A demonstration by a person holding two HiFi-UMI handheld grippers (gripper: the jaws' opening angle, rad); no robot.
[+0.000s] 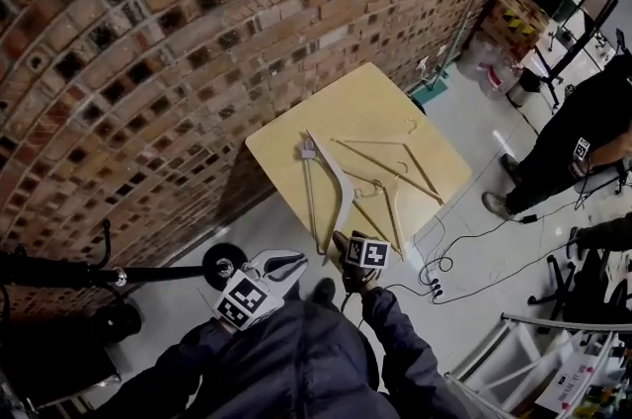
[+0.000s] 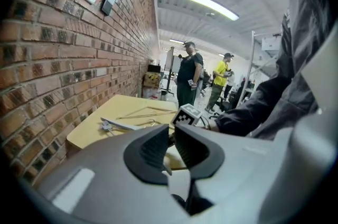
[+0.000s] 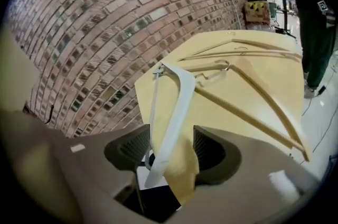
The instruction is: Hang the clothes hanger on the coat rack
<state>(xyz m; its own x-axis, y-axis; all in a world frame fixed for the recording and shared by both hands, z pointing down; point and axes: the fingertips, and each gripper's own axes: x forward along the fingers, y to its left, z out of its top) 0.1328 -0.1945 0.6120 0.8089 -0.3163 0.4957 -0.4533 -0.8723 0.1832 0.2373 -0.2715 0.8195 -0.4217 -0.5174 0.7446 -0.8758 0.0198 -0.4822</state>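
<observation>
A white hanger (image 1: 331, 185) lies on the small yellow table (image 1: 380, 101), its near end at the table's front corner. Wooden hangers (image 1: 390, 160) lie beside it. My right gripper (image 1: 342, 242) is at that corner with its jaws wide apart. In the right gripper view the white hanger's end (image 3: 169, 133) lies between the jaws of the right gripper (image 3: 170, 139), and neither pad presses on it. My left gripper (image 1: 296, 261) hovers left of the table, shut and empty; the left gripper (image 2: 171, 138) points toward the table (image 2: 116, 109). A black coat rack pole (image 1: 59, 272) with a round base (image 1: 219, 267) stands at the left.
A brick wall (image 1: 148, 61) runs behind the table. A person in black (image 1: 583, 135) stands to the right, and another in yellow (image 2: 219, 80) further back. Cables (image 1: 464, 249) trail on the floor right of the table. A white metal frame (image 1: 533, 348) is at the lower right.
</observation>
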